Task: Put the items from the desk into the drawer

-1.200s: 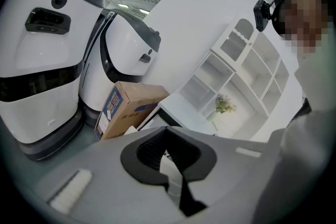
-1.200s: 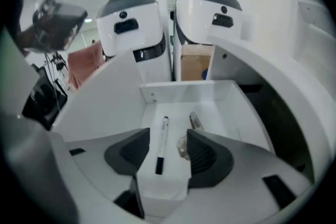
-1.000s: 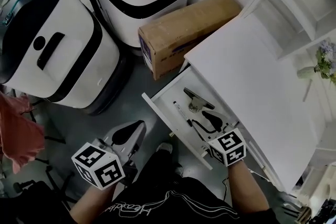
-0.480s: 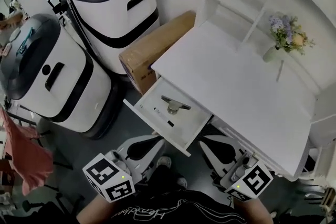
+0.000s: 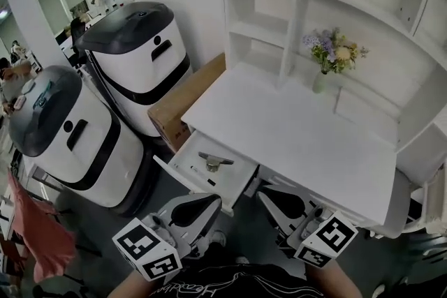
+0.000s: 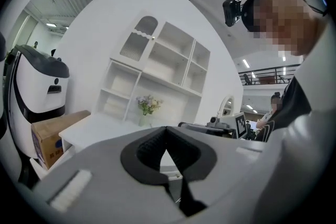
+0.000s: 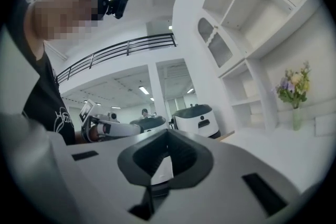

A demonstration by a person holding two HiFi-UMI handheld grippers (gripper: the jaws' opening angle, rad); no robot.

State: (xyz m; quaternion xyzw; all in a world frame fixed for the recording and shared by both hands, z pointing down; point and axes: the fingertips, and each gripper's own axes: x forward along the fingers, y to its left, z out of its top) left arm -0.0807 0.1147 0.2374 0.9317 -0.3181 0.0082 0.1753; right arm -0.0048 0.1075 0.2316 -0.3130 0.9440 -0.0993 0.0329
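Just ahead of your left gripper (image 5: 209, 202) and right gripper (image 5: 267, 196), the drawer (image 5: 236, 176) stands open, holding a grey metal clip (image 5: 215, 161) and a slim dark pen (image 5: 202, 174) side by side. You hold both sets of jaws pressed together on nothing, probably because the desk (image 5: 300, 139) beyond them bears only a flower vase (image 5: 323, 73), leaving nothing to carry.

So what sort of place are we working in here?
Probably a home-office mock-up inside a large lab hall: a white desk with shelves, a vase of flowers, and big white-and-black machines beside it.
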